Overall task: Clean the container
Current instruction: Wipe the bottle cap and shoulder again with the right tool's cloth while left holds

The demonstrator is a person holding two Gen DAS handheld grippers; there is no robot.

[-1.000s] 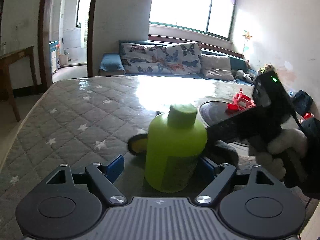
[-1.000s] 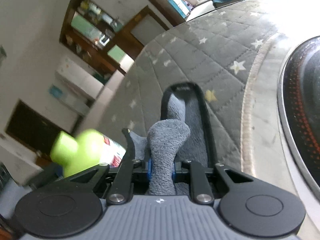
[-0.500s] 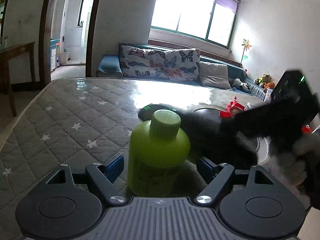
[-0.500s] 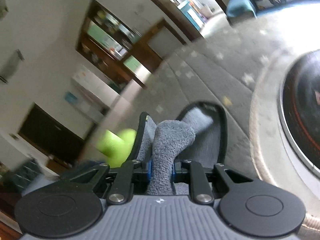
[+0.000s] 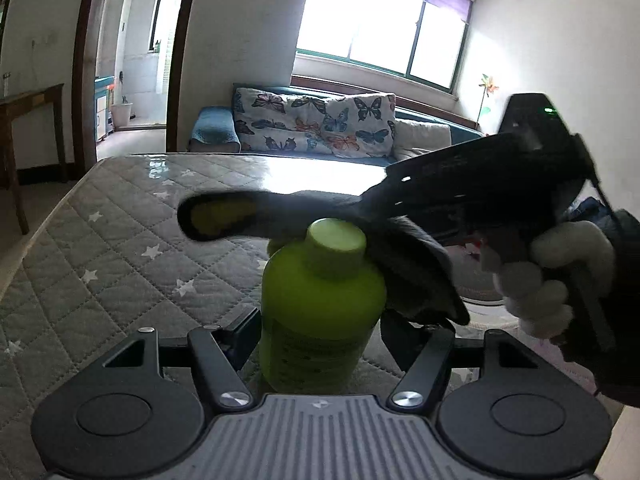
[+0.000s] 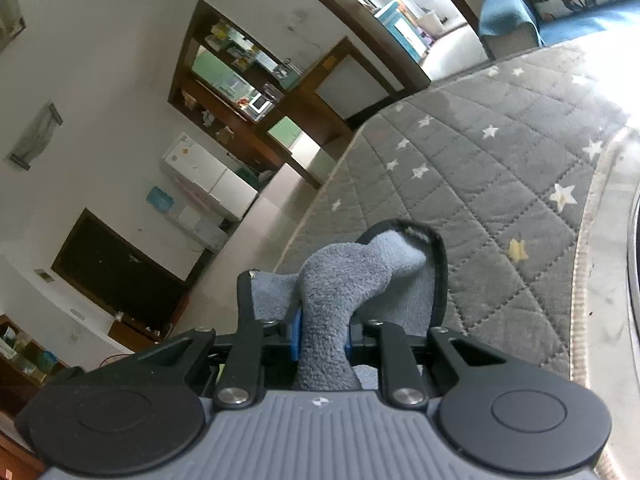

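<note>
The left gripper (image 5: 320, 336) hugs the green bottle (image 5: 320, 304) so it stays put. The right gripper (image 6: 322, 340) pinches a cloth (image 6: 340, 292) to wipe it.

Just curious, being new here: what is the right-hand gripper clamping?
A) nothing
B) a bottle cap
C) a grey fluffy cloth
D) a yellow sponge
C: in the right wrist view, the right gripper is shut on the grey cloth, folded between its blue pads.
</note>
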